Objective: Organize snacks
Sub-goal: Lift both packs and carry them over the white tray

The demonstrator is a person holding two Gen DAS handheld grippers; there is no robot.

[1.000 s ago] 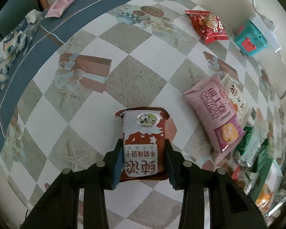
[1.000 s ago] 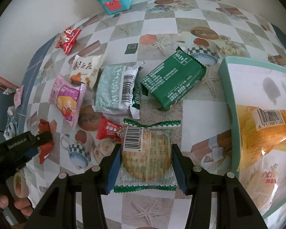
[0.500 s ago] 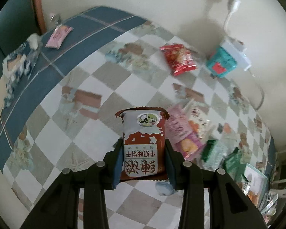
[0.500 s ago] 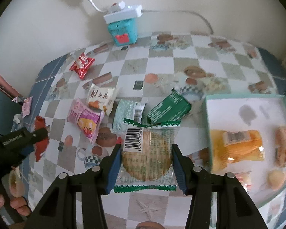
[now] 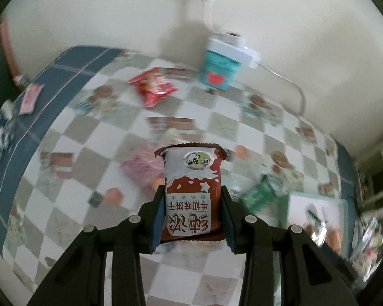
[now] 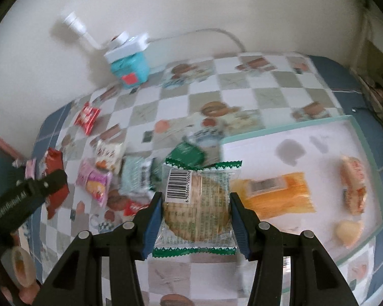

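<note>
My left gripper [image 5: 191,204] is shut on a brown-and-white milk biscuit packet [image 5: 191,188] and holds it high above the checkered table. My right gripper [image 6: 195,211] is shut on a clear green-edged round cracker packet [image 6: 196,209] and holds it above the table, beside the left edge of the teal-rimmed white tray [image 6: 280,130]. The tray holds an orange packet [image 6: 275,196] and other snacks [image 6: 353,183]. The left gripper with its packet also shows in the right wrist view [image 6: 48,186]. The tray shows at the right of the left wrist view [image 5: 344,204].
Loose snacks lie on the table: a red packet [image 6: 87,117], a white one [image 6: 108,153], a pink one [image 6: 94,183], a pale green one [image 6: 135,176], a dark green one [image 6: 186,155]. A teal box with a white power strip [image 6: 129,61] stands by the wall.
Both grippers have risen and tilted up with their packets, so more table and wall show. The right gripper has shifted right toward the tray.
</note>
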